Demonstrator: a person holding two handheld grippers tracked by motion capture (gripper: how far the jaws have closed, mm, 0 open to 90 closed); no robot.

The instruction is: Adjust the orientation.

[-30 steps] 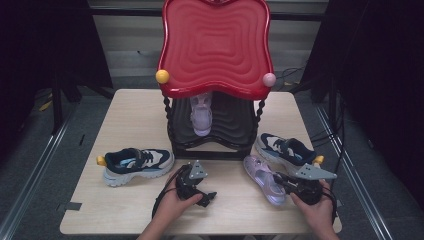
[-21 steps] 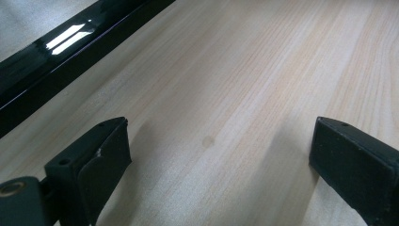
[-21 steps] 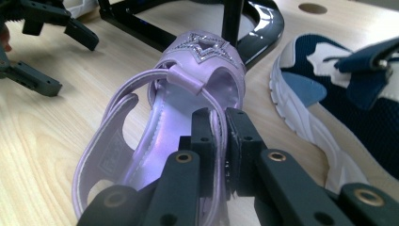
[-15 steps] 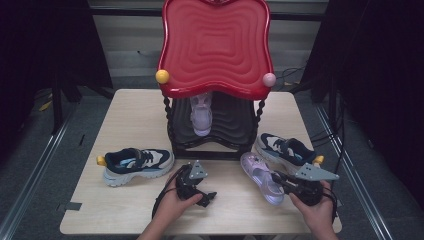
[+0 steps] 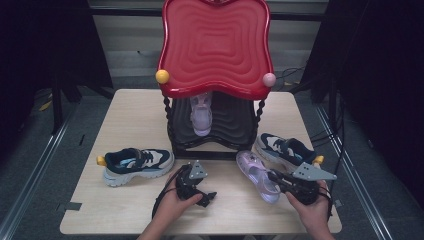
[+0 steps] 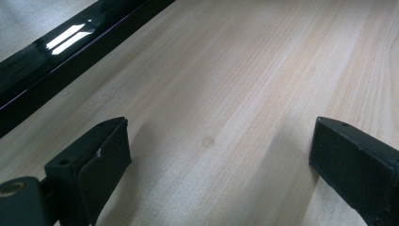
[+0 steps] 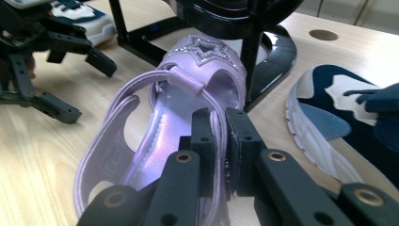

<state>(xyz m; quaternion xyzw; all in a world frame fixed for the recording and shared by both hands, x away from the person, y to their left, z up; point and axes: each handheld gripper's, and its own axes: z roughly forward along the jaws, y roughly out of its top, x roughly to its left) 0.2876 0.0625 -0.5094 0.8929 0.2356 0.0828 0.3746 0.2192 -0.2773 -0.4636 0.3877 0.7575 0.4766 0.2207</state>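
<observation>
1. The right tongs (image 7: 218,136) are clenched on the side strap of the lilac sandal (image 7: 183,117), which lies on the tabletop (image 5: 135,115).
2. The left tongs (image 5: 205,196) rest released, holding nothing.
3. Its mate (image 5: 201,114) already sits inside the rack (image 5: 215,145); this sandal's placing remains.

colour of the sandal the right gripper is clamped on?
Pale lilac sandal, with a glittery silver star on the front; clearest in the right gripper view.

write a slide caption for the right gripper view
Right gripper shut on the side strap of a lilac sandal lying on the wooden table.
</observation>
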